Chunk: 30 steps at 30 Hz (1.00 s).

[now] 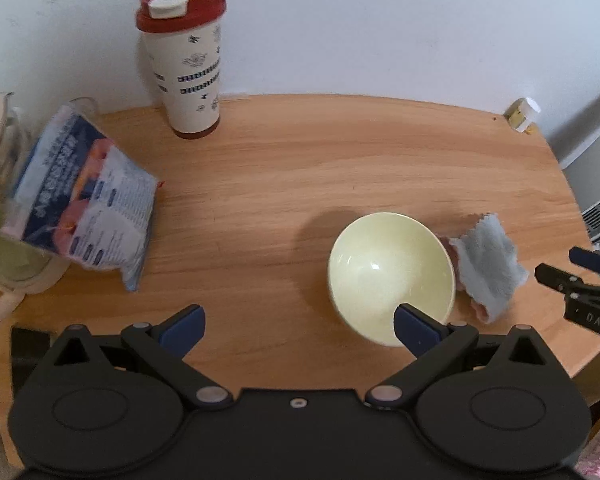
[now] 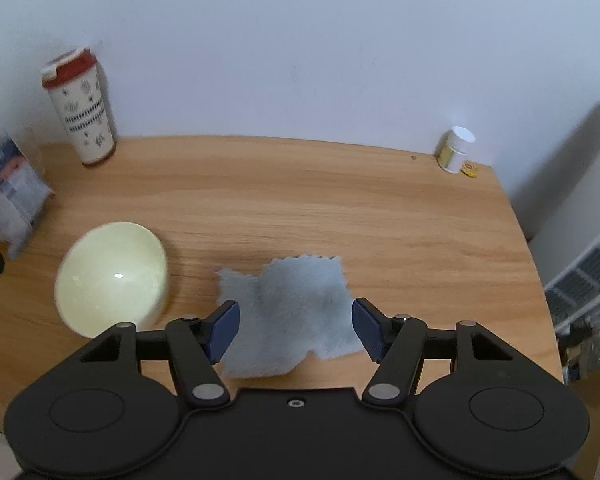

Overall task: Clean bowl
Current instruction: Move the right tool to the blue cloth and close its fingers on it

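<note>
The bowl (image 1: 392,276) sits on the table (image 1: 300,184), hard, smooth and easy to break, so hold it by its rim. The soft, light cloth (image 2: 288,312) lies just beside it; pinch its middle. Both claws, left (image 1: 298,326) and right (image 2: 296,330), are apart and hold nothing.
</note>
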Each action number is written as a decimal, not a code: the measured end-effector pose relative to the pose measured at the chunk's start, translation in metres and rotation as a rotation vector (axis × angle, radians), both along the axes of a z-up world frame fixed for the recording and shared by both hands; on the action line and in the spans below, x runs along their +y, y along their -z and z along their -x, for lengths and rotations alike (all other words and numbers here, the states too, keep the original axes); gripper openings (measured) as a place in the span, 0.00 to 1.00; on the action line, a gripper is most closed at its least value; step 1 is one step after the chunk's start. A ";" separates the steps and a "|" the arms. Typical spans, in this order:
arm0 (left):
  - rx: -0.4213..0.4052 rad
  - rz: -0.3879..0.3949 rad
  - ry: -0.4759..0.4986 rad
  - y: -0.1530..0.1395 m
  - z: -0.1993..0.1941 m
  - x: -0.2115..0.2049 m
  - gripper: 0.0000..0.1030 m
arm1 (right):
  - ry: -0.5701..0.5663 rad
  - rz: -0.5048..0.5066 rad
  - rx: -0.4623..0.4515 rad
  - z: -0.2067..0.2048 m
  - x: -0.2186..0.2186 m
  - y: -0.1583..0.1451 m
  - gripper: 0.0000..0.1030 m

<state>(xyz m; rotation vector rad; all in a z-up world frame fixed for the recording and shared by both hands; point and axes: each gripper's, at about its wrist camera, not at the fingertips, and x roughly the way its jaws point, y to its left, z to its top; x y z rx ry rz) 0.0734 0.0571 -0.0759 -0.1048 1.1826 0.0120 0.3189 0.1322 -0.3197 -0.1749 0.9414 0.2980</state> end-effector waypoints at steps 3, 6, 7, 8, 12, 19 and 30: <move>-0.008 0.008 -0.006 0.010 -0.005 -0.005 0.99 | -0.037 0.006 0.049 -0.014 -0.001 0.014 0.66; 0.004 0.007 0.027 0.023 -0.010 -0.012 0.99 | -0.110 0.021 0.080 -0.025 0.003 0.028 0.66; 0.009 -0.005 0.033 0.027 -0.011 -0.015 0.97 | -0.129 0.026 0.092 -0.028 0.005 0.032 0.66; 0.014 -0.015 0.041 0.031 -0.012 -0.018 0.93 | -0.147 0.032 0.105 -0.031 0.006 0.037 0.66; 0.052 -0.004 0.043 0.051 -0.016 -0.023 0.83 | -0.203 0.039 0.174 -0.044 0.010 0.057 0.66; 0.056 0.001 0.019 0.063 -0.011 -0.023 0.72 | -0.275 0.054 0.202 -0.053 0.012 0.076 0.59; 0.056 0.093 0.013 0.071 -0.016 -0.026 0.66 | -0.352 0.069 0.203 -0.059 0.012 0.086 0.51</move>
